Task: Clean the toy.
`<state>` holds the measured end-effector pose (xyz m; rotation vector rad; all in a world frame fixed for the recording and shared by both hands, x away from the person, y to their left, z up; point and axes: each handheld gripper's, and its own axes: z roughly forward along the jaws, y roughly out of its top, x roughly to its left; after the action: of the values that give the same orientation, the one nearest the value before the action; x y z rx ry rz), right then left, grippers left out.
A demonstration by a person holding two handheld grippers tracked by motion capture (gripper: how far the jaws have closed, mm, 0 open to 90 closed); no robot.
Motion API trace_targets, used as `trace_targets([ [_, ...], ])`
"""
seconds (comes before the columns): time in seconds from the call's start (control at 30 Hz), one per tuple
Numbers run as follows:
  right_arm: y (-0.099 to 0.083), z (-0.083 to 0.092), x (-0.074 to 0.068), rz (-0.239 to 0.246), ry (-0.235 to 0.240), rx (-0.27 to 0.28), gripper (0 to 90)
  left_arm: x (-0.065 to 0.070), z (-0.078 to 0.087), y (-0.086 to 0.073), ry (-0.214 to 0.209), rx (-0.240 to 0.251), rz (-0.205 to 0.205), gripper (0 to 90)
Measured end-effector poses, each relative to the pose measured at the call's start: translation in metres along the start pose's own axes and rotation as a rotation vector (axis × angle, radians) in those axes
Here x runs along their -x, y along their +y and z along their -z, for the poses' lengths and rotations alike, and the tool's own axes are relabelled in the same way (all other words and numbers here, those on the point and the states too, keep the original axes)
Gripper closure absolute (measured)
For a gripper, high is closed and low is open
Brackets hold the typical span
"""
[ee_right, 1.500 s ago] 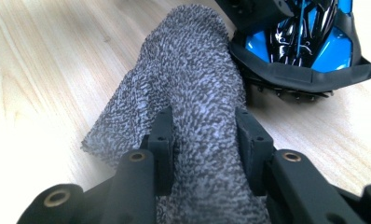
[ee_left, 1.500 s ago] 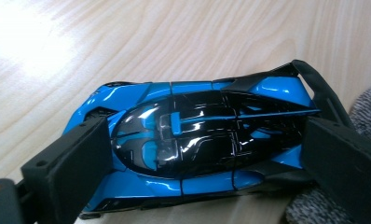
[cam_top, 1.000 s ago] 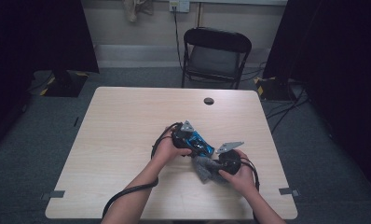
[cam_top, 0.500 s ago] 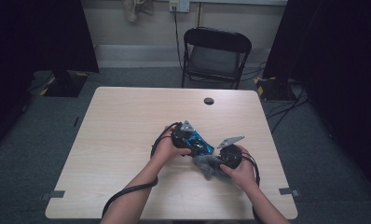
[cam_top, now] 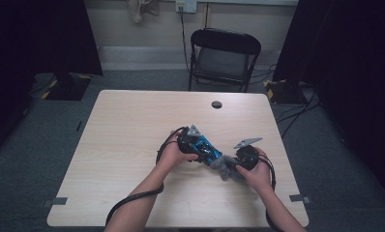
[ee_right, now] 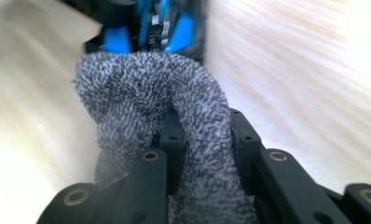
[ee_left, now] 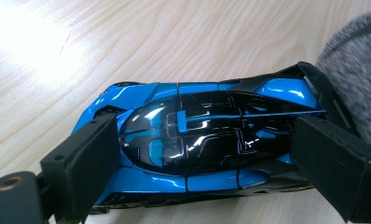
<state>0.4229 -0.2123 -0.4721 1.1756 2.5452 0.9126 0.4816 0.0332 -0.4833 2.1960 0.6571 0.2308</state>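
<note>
A blue and black toy car (ee_left: pixel 197 135) lies on the wooden table (cam_top: pixel 132 125). My left gripper (ee_left: pixel 207 154) is shut on it, one pad at each end; its jaws have just been closing a little with the car between them. In the high view the car (cam_top: pixel 207 150) sits right of centre, with the left gripper (cam_top: pixel 204 148) over it. My right gripper (ee_right: pixel 204 135) is shut on a grey terry cloth (ee_right: pixel 141 93), whose bunched end touches one end of the car (ee_right: pixel 146 28). Seen from above, the cloth (cam_top: pixel 227 168) lies between the car and the right gripper (cam_top: pixel 235 164).
A small black round object (cam_top: pixel 216 104) lies near the table's far edge. A black folding chair (cam_top: pixel 224 53) stands behind the table. A cable (cam_top: pixel 132 200) trails from the left gripper over the near edge.
My right gripper has carried the cloth a little to the right and farther from me, along the car's end. The left hand and the car have stayed put.
</note>
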Motion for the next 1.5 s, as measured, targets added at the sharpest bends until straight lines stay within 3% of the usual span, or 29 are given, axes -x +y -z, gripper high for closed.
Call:
trace_targets([
  [0.27, 0.000, -0.001, 0.008, -0.059, -0.094, 0.042, 72.4, 0.000, 0.000, -0.001, 0.000, 0.004, 0.004, 8.4],
  [0.4, -0.001, -0.001, 0.011, -0.087, -0.120, 0.055, 72.4, 0.000, 0.000, -0.001, 0.000, 0.004, 0.004, 8.4],
  [0.57, -0.005, 0.001, 0.016, -0.113, -0.110, 0.074, 72.3, 0.000, 0.000, 0.000, 0.001, 0.002, 0.003, 8.4],
  [0.8, -0.010, 0.007, 0.025, -0.143, -0.135, 0.086, 72.3, 0.000, 0.000, 0.000, 0.000, -0.001, 0.001, 8.4],
  [1.2, -0.014, 0.019, 0.027, -0.150, -0.109, 0.127, 72.4, 0.001, 0.000, 0.000, 0.001, -0.004, 0.003, 8.5],
  [1.5, -0.018, 0.035, 0.020, -0.108, -0.054, 0.151, 72.3, 0.001, 0.000, 0.000, 0.001, -0.005, 0.002, 8.6],
])
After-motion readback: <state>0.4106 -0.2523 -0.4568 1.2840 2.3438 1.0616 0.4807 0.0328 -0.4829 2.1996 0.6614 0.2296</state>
